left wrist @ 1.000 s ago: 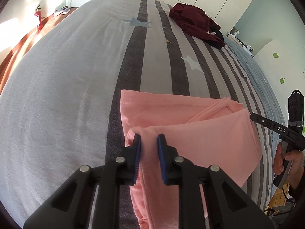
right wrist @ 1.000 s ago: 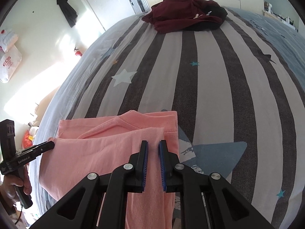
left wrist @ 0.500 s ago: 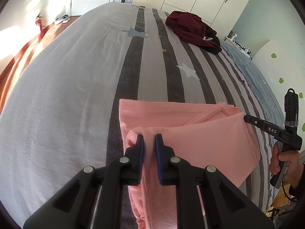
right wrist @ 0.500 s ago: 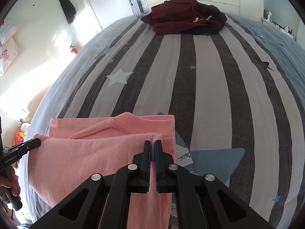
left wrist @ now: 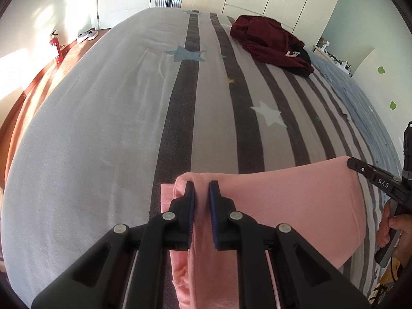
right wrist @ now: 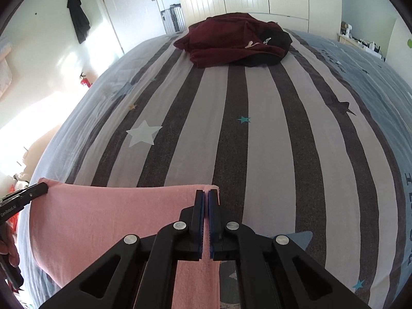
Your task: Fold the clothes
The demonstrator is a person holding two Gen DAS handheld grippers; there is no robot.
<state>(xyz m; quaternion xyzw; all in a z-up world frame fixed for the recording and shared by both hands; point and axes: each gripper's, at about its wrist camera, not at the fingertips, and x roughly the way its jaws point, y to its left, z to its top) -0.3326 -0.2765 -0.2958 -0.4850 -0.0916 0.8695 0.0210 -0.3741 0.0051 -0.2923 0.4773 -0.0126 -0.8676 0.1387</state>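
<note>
Holding the pink garment (left wrist: pixel 296 200) taut by its top corners, the left gripper (left wrist: pixel 202 211) and right gripper (right wrist: pixel 206 219) are both clenched on the cloth, which hangs above the near edge of the striped bed (right wrist: pixel 257 141). This looks like mid-fold; the next move likely calls for carrying both corners forward together and laying them down level. Farther off, a maroon clothes pile (right wrist: pixel 231 41) lies well clear of the landing spot

Black tongs (left wrist: pixel 202 188), blue ribbed pads, silver screws
</note>
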